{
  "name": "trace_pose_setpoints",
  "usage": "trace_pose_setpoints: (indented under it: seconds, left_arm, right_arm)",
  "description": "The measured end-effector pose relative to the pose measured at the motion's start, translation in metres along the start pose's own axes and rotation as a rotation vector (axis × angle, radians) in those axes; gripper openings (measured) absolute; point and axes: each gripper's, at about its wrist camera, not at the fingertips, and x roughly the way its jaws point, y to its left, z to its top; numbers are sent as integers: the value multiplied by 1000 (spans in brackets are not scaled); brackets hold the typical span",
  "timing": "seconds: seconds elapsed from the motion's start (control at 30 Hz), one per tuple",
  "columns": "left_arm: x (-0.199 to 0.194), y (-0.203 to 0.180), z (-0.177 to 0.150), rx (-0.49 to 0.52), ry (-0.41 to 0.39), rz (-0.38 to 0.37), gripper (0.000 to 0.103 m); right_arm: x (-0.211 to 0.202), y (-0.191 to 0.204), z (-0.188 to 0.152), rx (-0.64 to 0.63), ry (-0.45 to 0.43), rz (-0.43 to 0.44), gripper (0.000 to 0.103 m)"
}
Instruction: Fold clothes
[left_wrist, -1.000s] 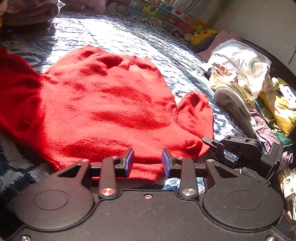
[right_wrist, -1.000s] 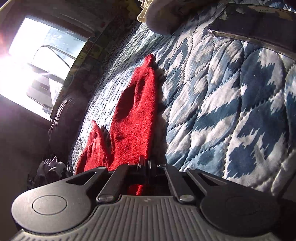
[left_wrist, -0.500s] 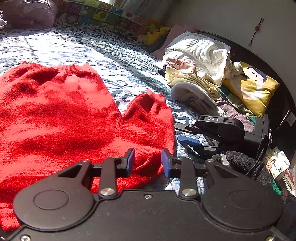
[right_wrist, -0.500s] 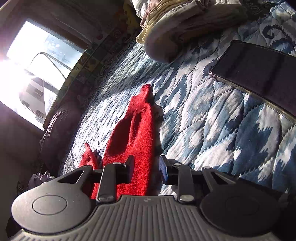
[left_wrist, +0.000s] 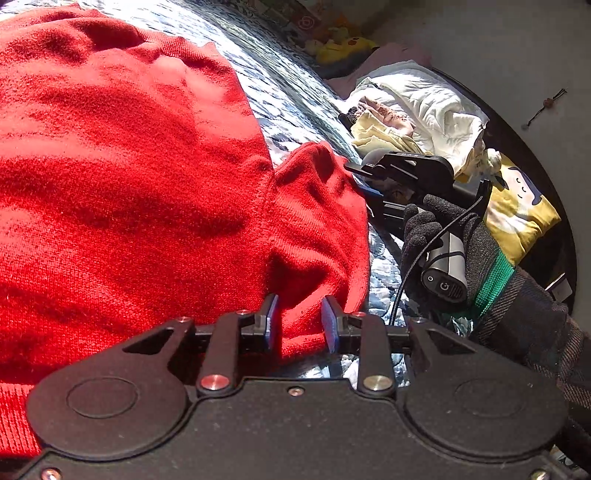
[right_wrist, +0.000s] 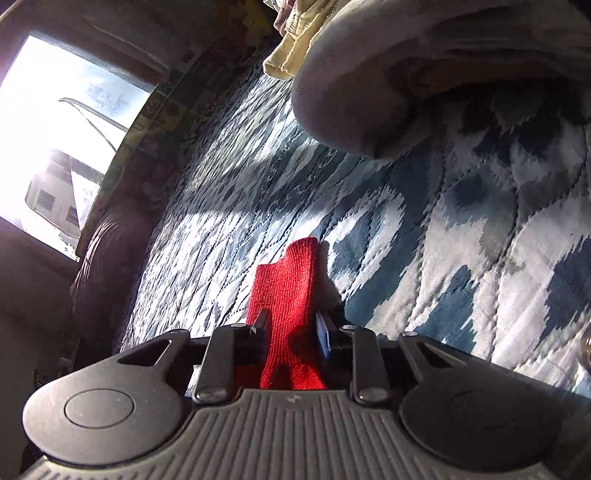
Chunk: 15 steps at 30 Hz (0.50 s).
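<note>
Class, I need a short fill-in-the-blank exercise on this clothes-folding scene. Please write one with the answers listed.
1. The sweater is ____ in colour.
2. It lies on a quilt patterned in white and ____.
3. The jaws of the left claw stand ____ around the sweater's fabric.
4. The hand holding the right claw wears a dark ____.

Answers: red; blue; open; glove

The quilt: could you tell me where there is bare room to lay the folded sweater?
Bare quilt runs from the sleeve toward the window. The side by the clothes pile and pillow is crowded.
</note>
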Motion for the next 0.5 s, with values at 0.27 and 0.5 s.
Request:
trace_pose_setpoints:
  seconds: [0.27, 0.5]
  left_arm:
    - [-2, -3, 1, 15, 0, -2, 29]
    - [-14, -23, -2, 125, -15, 12, 40]
  right_arm:
    - [-21, -2, -2, -115, -87, -129, 5]
    - [-61, 29, -8, -289, -235, -148, 31]
